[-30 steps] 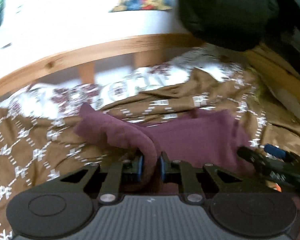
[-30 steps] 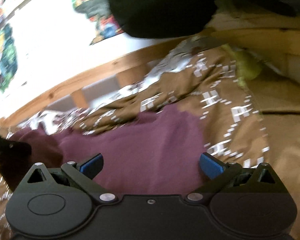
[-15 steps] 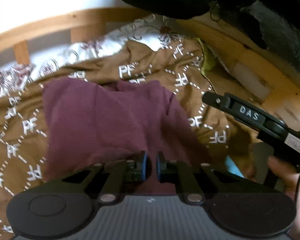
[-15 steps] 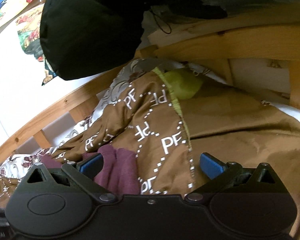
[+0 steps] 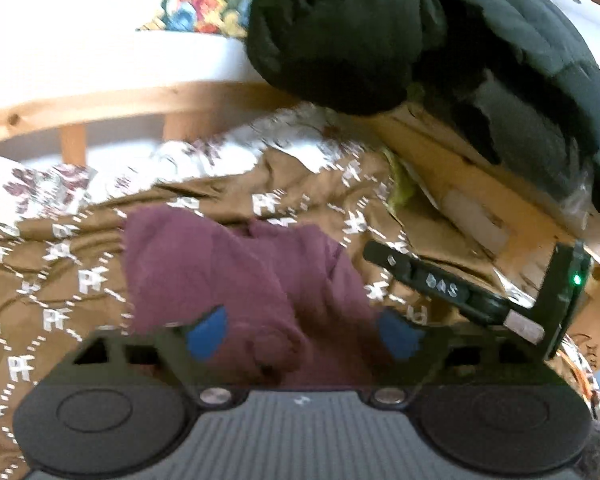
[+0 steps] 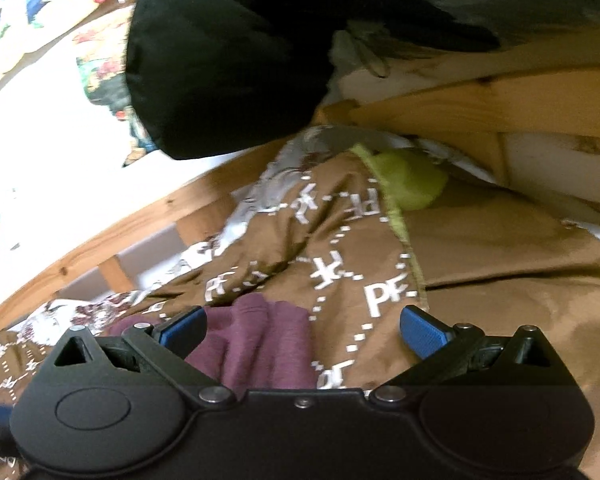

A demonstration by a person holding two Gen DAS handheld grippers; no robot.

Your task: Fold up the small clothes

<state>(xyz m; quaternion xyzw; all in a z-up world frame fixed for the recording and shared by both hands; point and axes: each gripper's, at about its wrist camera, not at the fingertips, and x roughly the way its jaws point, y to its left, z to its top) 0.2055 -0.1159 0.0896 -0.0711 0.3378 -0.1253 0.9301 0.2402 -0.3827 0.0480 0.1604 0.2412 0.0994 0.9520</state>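
Blue rubber pads tip both tools, and both pairs stand spread with nothing pinched: the left gripper [image 5: 306, 334] hangs over the maroon garment [image 5: 244, 276], whose cloth bunches up between its fingers, while the right gripper [image 6: 302, 330] sits at the garment's 3 o'clock edge, with only a fold of maroon showing by its left pad. The garment lies rumpled on the brown patterned bedspread [image 6: 328, 240]; it looks soft, light and limp, likely to sag and drag rather than slide, so a pinch at a hem or corner, one tool to each end, seems the surest hold. Its far edge, toward 12 o'clock, lies free on the spread. Open room runs toward 9 o'clock over the bedspread; at 12 o'clock the wooden bed rail [image 5: 112, 102] closes things in, and a black padded jacket [image 5: 340, 32] hangs at 1 o'clock. A yellow-green pillow [image 6: 414, 182] is tucked by the frame, well apart.
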